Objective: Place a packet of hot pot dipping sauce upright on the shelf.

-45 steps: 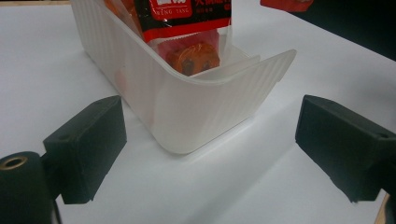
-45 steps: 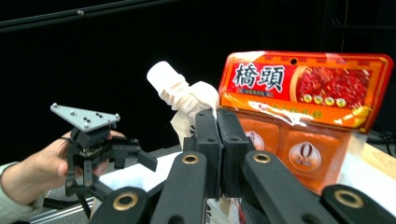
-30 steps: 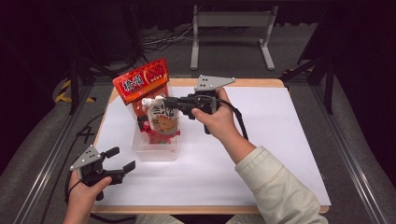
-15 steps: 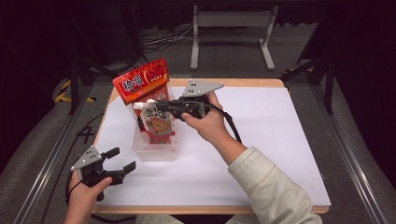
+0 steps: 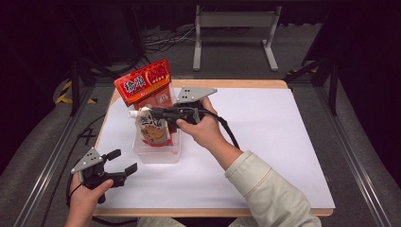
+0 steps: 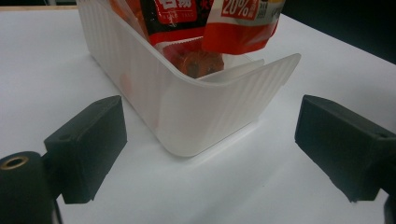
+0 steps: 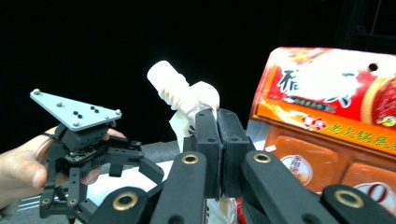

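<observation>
right tongs (image 5: 150, 112) clenched on spouted pouch (image 5: 152, 128), just below its white cap (image 7: 173, 81), pouch upright in clear bin (image 5: 157, 152) on white worktop (image 5: 265, 142). red snack bag (image 5: 144, 84) standing at bin's far end. left tongs (image 5: 120, 161) released, jaws spread, resting near bin's front corner.

Grippers: two, the left gripper (image 5: 124, 162) with jaws apart, the right gripper (image 5: 146, 111) closed on a pouch
Clear plastic bins (image 5: 158, 152): one
Spouted pouches (image 5: 152, 127): one
Large red snack bags (image 5: 142, 85): one
White table sheets (image 5: 265, 142): one
Person's hands: two
</observation>
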`<move>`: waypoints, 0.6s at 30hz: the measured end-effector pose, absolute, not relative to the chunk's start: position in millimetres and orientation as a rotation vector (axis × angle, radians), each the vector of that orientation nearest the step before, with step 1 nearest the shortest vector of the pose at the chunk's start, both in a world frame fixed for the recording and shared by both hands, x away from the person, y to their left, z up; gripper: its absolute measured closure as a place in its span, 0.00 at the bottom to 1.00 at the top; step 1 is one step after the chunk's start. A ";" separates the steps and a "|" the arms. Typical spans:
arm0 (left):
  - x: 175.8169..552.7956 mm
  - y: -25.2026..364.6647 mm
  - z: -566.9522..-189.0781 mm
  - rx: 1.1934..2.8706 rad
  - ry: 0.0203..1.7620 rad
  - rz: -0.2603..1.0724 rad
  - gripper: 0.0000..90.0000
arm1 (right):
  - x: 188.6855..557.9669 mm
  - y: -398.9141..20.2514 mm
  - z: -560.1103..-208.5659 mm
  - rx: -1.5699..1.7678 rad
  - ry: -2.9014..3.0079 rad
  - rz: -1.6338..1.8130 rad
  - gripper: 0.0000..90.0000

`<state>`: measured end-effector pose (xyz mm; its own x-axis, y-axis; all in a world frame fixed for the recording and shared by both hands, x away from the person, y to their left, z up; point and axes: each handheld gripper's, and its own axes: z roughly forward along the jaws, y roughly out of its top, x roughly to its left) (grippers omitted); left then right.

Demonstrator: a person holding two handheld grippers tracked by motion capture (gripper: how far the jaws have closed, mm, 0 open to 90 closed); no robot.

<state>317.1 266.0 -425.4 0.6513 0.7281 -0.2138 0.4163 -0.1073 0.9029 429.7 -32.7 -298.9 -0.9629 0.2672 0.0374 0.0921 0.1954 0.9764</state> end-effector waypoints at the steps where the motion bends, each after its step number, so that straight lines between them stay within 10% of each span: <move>1: 317.2 265.9 -425.4 1.736 0.930 0.342 0.11 | 429.6 -31.7 -300.1 0.351 2.321 1.875 0.99; 18: 317.4 266.1 -426.2 1.737 0.931 0.338 0.11 | 433.4 -24.0 -311.2 0.399 2.384 1.947 0.99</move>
